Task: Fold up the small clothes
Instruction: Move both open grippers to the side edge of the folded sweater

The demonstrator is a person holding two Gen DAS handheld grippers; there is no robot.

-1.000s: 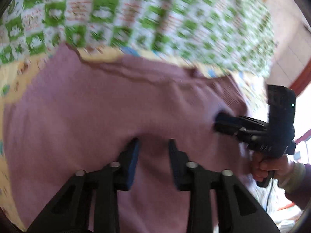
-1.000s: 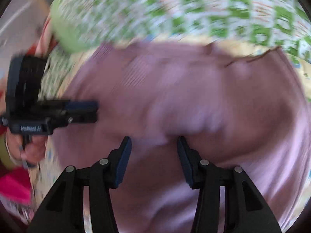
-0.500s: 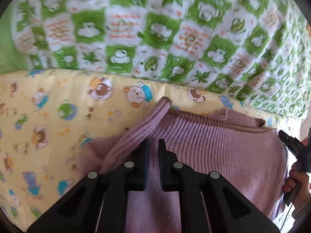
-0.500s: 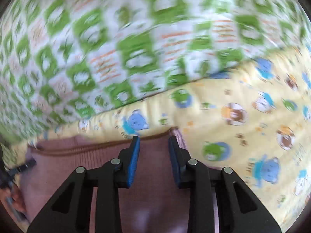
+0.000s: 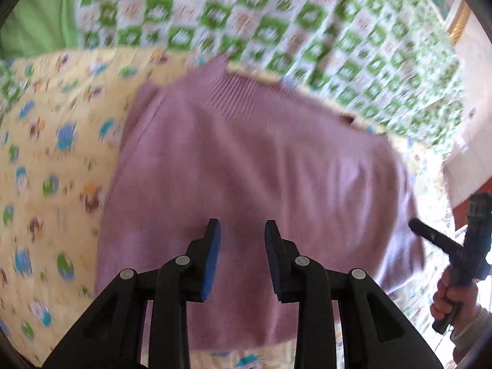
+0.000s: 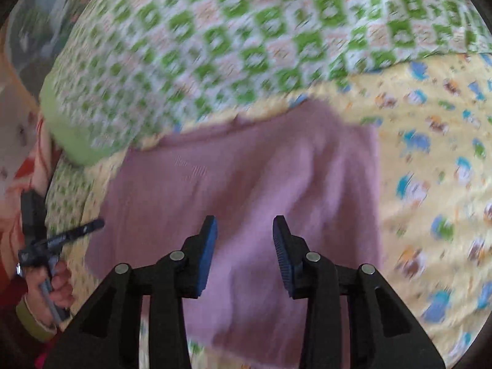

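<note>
Hovering spread and empty over the folded mauve knit sweater [image 5: 261,160], left tongs [image 5: 243,230] and right tongs [image 6: 245,226] grip nothing; sweater lies on yellow cartoon-print sheet [image 5: 55,153], green-checked quilt [image 6: 246,30] beyond.

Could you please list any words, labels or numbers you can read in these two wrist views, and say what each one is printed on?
Nothing can be read with confidence.
Left gripper: pale lettering along its finger in the right wrist view, too small and blurred to read.
Green checked quilt: orange marks in the white squares may be lettering, smeared by motion.
Yellow cartoon sheet: pictures only, no text visible.
Purple sweater: no label showing.
</note>
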